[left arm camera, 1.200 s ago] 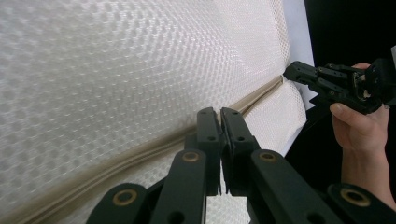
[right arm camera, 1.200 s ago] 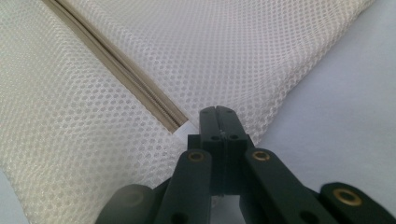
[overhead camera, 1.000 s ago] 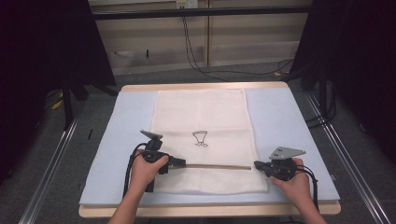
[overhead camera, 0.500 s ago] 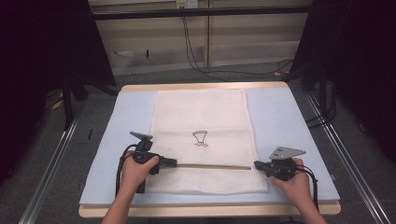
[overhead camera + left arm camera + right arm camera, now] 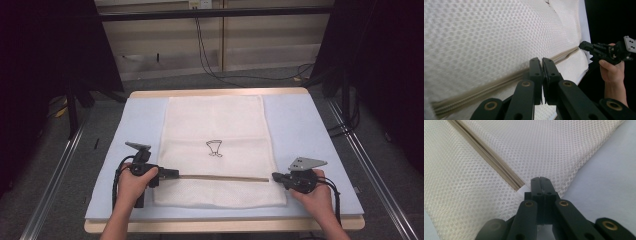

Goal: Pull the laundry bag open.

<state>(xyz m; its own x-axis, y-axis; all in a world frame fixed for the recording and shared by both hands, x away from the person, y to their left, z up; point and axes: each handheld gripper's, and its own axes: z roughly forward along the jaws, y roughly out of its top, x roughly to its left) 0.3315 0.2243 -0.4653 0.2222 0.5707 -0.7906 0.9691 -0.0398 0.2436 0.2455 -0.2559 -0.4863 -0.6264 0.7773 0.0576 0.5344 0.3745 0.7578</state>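
Mesh bag: white, flat on the pale blue mat, a small black emblem mid-panel
Zipper: beige; runs across the bag near its front edge
Left gripper: jaws pressed together at the zipper's left end; what they pinch is hidden
Right gripper: jaws closed at the zipper's right end, by the bag's edge

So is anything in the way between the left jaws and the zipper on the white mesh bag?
No, nothing visible. The left gripper sits right at the zipper on the mesh bag, jaws shut.
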